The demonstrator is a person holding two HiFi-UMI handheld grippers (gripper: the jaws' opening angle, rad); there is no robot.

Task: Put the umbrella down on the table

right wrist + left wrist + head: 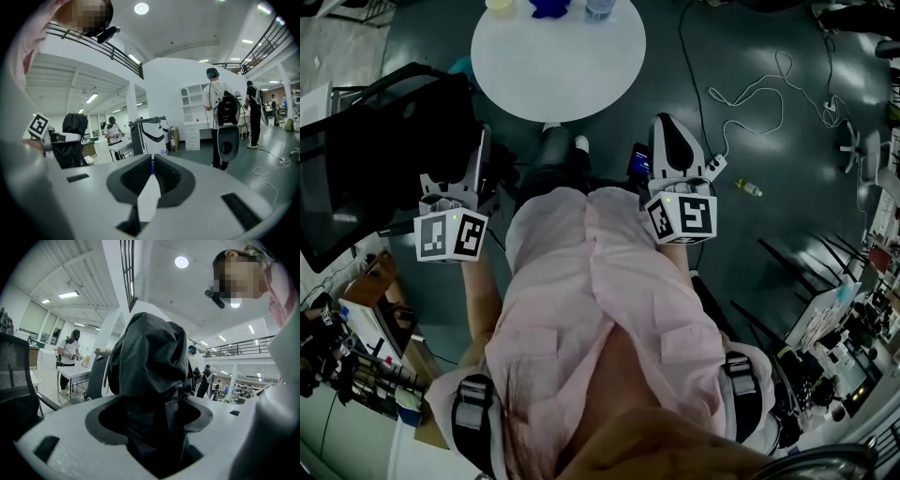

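Umbrella [150, 371], black and crumpled, is pinched between the jaws of the left gripper [152, 411], short of the round white table [558, 70], which stands on dark floor [769, 197]. The right gripper [151, 165], also short of the table, has its jaws pressed together. A white cable [750, 94] lies right of the table.

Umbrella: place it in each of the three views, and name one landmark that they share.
Head view: the umbrella is the dark bulk at upper left, left of the table.
Left gripper view: it fills the centre, black fabric clamped in the left tongs.
Right gripper view: it is at the far left, at mid height.
Shared landmark: the pink shirt.
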